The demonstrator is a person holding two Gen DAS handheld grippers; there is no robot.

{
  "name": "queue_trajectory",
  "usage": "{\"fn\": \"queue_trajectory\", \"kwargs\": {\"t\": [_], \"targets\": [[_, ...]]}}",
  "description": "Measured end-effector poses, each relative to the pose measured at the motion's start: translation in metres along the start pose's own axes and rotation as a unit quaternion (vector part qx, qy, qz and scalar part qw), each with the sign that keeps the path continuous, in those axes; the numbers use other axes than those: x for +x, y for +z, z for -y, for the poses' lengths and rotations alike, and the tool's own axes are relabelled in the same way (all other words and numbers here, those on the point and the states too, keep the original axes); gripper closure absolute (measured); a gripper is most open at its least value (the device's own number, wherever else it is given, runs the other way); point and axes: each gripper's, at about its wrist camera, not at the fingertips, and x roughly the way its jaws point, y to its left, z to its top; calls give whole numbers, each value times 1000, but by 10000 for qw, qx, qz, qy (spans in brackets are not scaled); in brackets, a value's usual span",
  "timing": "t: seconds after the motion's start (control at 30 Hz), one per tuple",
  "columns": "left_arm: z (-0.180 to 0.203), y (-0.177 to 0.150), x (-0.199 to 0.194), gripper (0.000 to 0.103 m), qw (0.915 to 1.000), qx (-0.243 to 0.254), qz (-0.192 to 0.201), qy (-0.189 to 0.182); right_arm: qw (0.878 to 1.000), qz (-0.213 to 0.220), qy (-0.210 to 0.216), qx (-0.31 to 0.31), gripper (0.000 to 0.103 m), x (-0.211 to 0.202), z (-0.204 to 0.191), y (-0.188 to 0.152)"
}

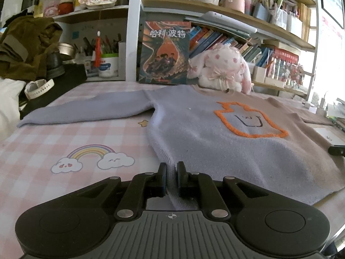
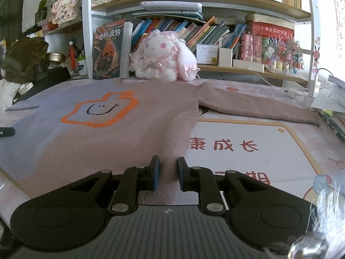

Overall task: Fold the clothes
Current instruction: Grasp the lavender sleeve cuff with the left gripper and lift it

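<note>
OK, left gripper (image 1: 171, 170) was nearly closed, pads pinching the ribbed hem at the sweater's (image 1: 194, 125) lavender bottom corner. Right gripper (image 2: 168, 167) same story: narrow gap, a fold of the tan hem clamped between its pads at the other bottom corner. Both pointed slightly down at the desk.

Sweater lay flat, front up, on the pink checked desk mat (image 1: 43, 133), hem toward the cams, neck toward the shelves. 2-tone knit: lavender on left half, tan on right, orange outlined smiley patch (image 1: 250, 120) mid-chest. Lavender sleeve (image 1: 86, 110) stretched out to the left, tan sleeve (image 2: 258, 105) out to the right, both resting on the mat.

Behind the neckline: pink plush bunny (image 2: 163, 62) sat just beyond the collar, w/ a book (image 1: 165, 51) standing upright beside it, against the bookshelf (image 2: 237, 6). Far left of desk: white watch (image 1: 38, 88) and an olive jacket heap (image 1: 28, 43), well apart from the sweater. Right-side mat area had a white panel w/ red characters (image 2: 237, 146), next to the tan side seam.
</note>
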Motion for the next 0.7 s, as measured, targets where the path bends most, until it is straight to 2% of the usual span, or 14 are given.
{"fn": "queue_trajectory", "kwargs": {"t": [0.13,0.17,0.2,0.23,0.3,0.37,0.4,0.57,0.7], "targets": [[4,-1,-3,91,9999,77,51,105,10000,-11,-63,-64,82,-2,-3,0],[6,-2,-5,89,9997,146,71,175,10000,-12,-64,-62,77,-2,-3,0],[9,-3,-7,82,9994,216,91,245,10000,0,-43,-46,66,-4,-3,0],[12,-3,-10,77,9990,285,111,315,10000,33,-31,-27,60,-6,-4,-1],[18,-5,-16,49,9977,465,207,454,9999,127,-41,-26,43,-10,-6,-2],[24,-6,-23,35,9956,668,362,556,9997,239,-35,-96,33,-15,-11,-2],[27,-6,-26,31,9949,719,413,569,9994,295,-43,-152,26,-17,-14,-1],[31,-2,-37,17,9944,727,619,447,9974,568,154,-417,17,-26,-32,9],[28,4,-40,11,9945,609,766,376,9948,720,462,-545,15,-25,-45,23]]}}
